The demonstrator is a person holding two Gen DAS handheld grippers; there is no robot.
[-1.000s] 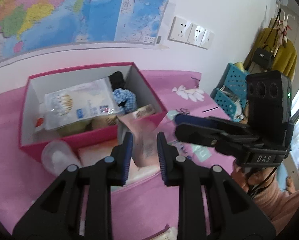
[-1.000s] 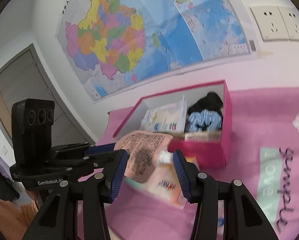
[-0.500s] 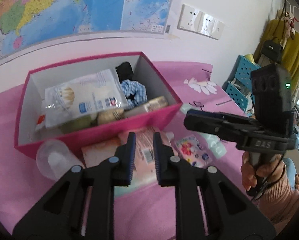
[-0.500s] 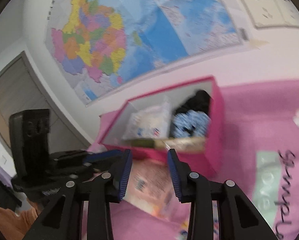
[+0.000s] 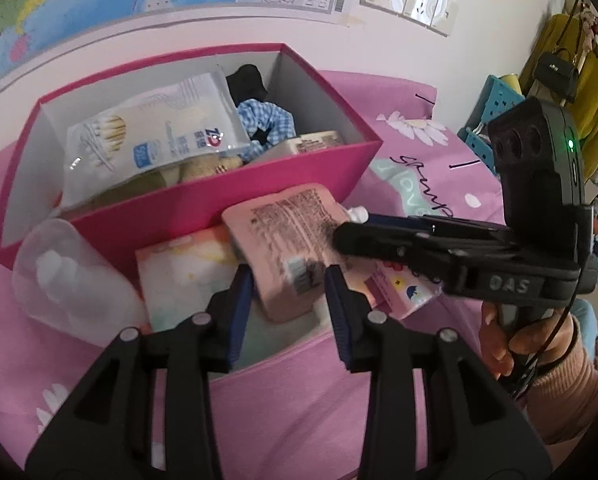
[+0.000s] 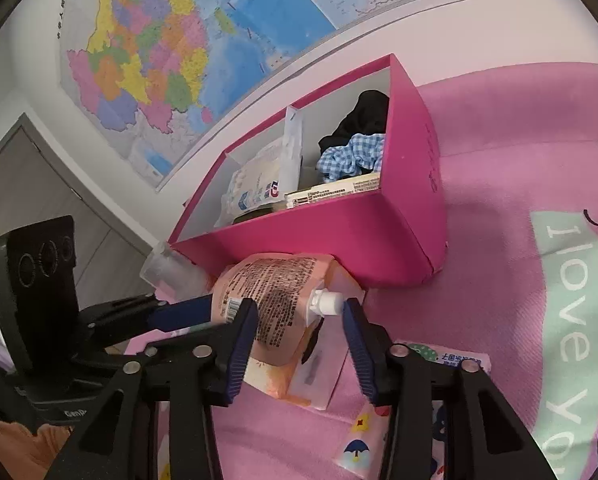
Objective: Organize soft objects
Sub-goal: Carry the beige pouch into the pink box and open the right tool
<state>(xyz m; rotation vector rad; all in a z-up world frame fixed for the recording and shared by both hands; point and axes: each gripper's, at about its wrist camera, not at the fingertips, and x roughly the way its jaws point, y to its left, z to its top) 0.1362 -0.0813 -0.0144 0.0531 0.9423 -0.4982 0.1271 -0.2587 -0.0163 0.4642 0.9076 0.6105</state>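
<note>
At twelve o'clock, the pink box (image 5: 259, 192) is filled with a cotton-swab pack (image 5: 155, 136), blue gingham cloth (image 5: 267, 124) and black fabric (image 6: 363, 116). The pink pouch (image 5: 287, 240) is straddled by both the left gripper (image 5: 289, 304) and right gripper (image 6: 299, 332), each spread open.

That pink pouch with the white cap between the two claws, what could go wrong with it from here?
Both the left claw and the right claw are open around the pink pouch, so it could slip or get tugged two ways. The pink box already looks crowded; the pouch might not settle in. Squeezing near the white cap could perhaps leak.
</note>
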